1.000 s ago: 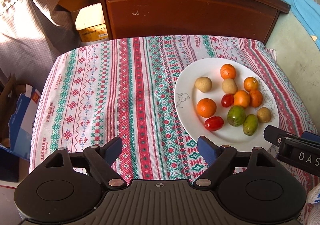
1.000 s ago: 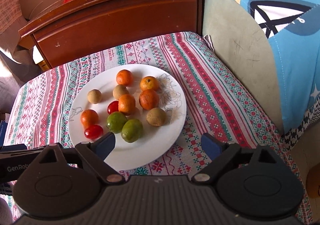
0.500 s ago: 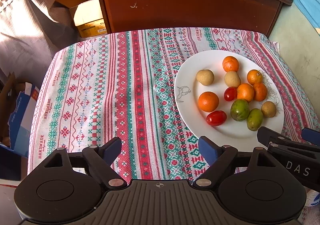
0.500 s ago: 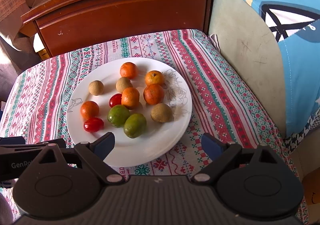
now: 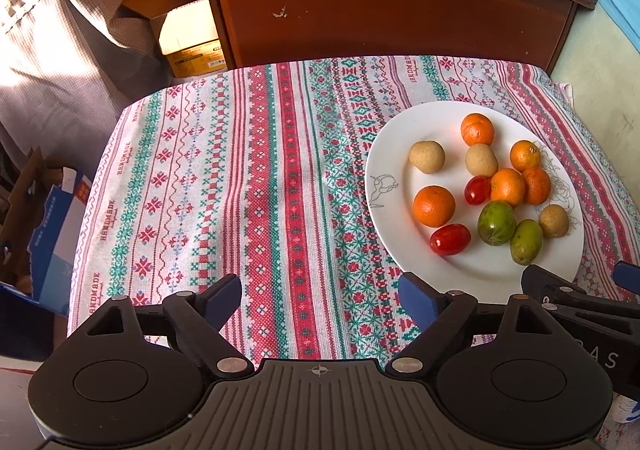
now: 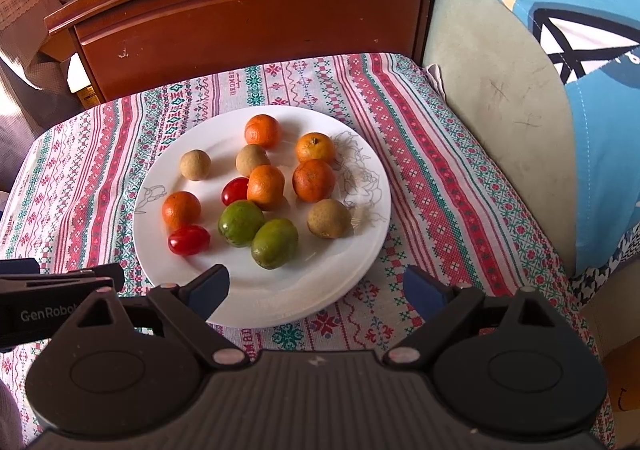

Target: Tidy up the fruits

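Fruits sat loose on the plate (image 6: 280,302), on the cloth (image 5: 248,177). The oval tomato (image 6: 189,240) lay with its long axis across the right view; the green fruit (image 6: 275,243) sat slanted. Left gripper (image 5: 320,292) was agape, empty, over bare cloth, plate to its right. Right gripper (image 6: 316,288) was agape, empty, over the plate's near rim, fruits just beyond. Each view caught only part of the other gripper at its edge.

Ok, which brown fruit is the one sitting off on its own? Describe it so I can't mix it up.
Start at the white plate on the patterned tablecloth. Among its fruits, look toward the plate's far left, above the lone orange beside the cherry tomato. There sits the brown longan, touching nothing, unlike the other two longans.
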The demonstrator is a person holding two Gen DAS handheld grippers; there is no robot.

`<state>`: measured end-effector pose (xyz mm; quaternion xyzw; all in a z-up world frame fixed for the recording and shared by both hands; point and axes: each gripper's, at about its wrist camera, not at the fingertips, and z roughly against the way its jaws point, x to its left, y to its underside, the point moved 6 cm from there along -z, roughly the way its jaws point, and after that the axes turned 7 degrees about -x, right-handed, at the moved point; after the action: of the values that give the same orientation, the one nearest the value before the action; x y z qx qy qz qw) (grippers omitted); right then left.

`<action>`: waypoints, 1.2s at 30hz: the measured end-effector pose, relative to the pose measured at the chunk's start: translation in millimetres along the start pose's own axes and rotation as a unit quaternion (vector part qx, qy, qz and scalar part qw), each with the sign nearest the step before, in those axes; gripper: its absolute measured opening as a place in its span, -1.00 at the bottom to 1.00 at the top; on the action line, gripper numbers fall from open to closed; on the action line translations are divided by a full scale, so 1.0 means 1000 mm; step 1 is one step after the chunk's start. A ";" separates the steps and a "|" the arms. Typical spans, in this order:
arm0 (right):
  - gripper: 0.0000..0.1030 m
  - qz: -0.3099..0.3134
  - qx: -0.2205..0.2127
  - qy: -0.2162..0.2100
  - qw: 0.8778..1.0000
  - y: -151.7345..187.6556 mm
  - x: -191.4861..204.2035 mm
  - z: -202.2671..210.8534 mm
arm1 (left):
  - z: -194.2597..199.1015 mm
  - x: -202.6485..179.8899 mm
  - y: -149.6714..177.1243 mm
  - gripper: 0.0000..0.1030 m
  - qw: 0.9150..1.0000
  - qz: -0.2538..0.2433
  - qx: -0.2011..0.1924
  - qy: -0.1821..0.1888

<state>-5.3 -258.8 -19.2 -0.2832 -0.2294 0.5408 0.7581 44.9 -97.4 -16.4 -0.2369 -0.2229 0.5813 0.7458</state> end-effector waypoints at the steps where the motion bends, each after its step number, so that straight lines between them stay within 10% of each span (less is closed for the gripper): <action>1: 0.81 0.000 0.000 0.001 1.000 0.000 0.000 0.000 | 0.000 0.000 0.000 0.69 1.000 -0.003 -0.002 -0.001; 36: 0.82 0.020 0.007 0.010 1.000 -0.001 0.014 0.013 | 0.011 0.013 0.004 0.68 1.000 -0.005 -0.006 -0.003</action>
<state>-9.0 -243.4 -8.7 -0.2881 -0.2124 0.5541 0.7516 38.2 -82.9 -9.4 -0.2387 -0.2297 0.5765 0.7469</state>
